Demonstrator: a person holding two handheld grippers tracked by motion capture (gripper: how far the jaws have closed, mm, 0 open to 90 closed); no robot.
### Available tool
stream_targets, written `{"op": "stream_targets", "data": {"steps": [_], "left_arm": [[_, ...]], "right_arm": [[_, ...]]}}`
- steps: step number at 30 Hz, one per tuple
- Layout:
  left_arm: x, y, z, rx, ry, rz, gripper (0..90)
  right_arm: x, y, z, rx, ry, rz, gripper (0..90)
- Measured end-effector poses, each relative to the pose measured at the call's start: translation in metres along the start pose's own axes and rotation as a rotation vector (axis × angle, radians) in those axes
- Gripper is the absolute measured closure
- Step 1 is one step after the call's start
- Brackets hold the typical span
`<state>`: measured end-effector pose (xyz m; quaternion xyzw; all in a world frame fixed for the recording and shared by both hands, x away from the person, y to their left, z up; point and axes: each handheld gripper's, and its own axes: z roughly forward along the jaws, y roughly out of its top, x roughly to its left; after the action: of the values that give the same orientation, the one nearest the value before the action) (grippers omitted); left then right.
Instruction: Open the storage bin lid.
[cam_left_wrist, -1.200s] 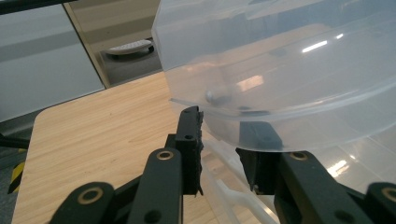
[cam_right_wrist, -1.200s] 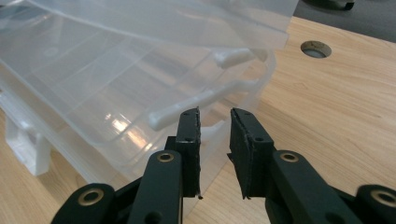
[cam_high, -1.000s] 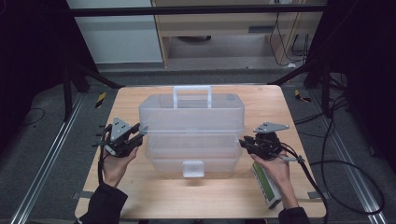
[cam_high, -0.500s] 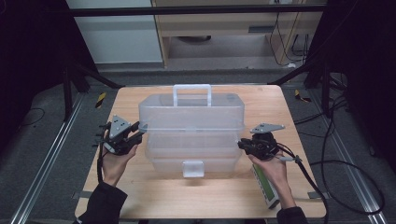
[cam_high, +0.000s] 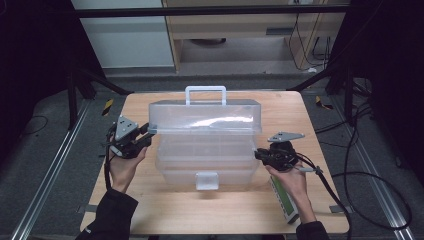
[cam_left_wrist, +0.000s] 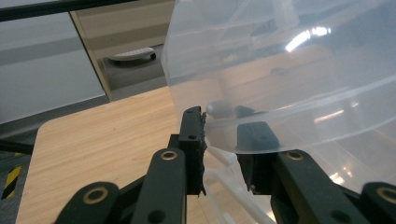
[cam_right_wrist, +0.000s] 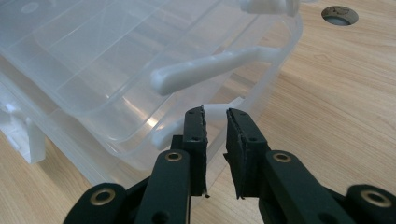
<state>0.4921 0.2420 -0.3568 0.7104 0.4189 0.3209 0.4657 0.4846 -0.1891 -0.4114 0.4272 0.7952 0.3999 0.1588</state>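
Observation:
A clear plastic toolbox (cam_high: 205, 160) stands mid-table. Its lid (cam_high: 205, 117), with a white handle (cam_high: 205, 92), is raised above the trays. My left gripper (cam_high: 145, 136) is at the lid's left lower corner. In the left gripper view the lid's rim (cam_left_wrist: 219, 140) lies between the jaws of that gripper (cam_left_wrist: 222, 119), and the pads seem to press on it. My right gripper (cam_high: 260, 155) is at the box's right end. Its jaws (cam_right_wrist: 215, 112) have just been closing to a narrow gap with nothing between them. Their tips reach a white link arm (cam_right_wrist: 210, 70).
A long green-and-white pack (cam_high: 285, 200) lies on the wooden table (cam_high: 165, 215) under the right forearm. The box's front latch (cam_high: 207, 180) faces the person. A round hole (cam_right_wrist: 339, 15) is in the tabletop beyond the box. Dark floor, cables and metal rails surround the table.
Nothing has clearly moved. Both hands stay at the box's ends and the lid stays raised.

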Motion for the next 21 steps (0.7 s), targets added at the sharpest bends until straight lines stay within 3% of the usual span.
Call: {"op": "stream_targets", "data": {"steps": [9, 14, 16, 21], "left_arm": [[0.005, 0.015, 0.008, -0.024, 0.021, -0.027, 73.8], [0.005, 0.020, 0.011, -0.009, 0.026, -0.046, 75.0], [0.007, 0.022, 0.013, -0.022, 0.034, -0.025, 75.2], [0.008, 0.027, 0.017, -0.022, 0.042, -0.027, 76.1]], "right_arm": [[0.000, 0.000, 0.000, 0.002, -0.001, 0.004, 78.3], [0.000, 0.000, 0.000, 0.003, -0.001, 0.007, 78.2], [0.000, 0.000, 0.000, 0.002, -0.001, 0.006, 78.3], [0.000, 0.000, 0.000, 0.002, -0.001, 0.006, 78.3]]}}
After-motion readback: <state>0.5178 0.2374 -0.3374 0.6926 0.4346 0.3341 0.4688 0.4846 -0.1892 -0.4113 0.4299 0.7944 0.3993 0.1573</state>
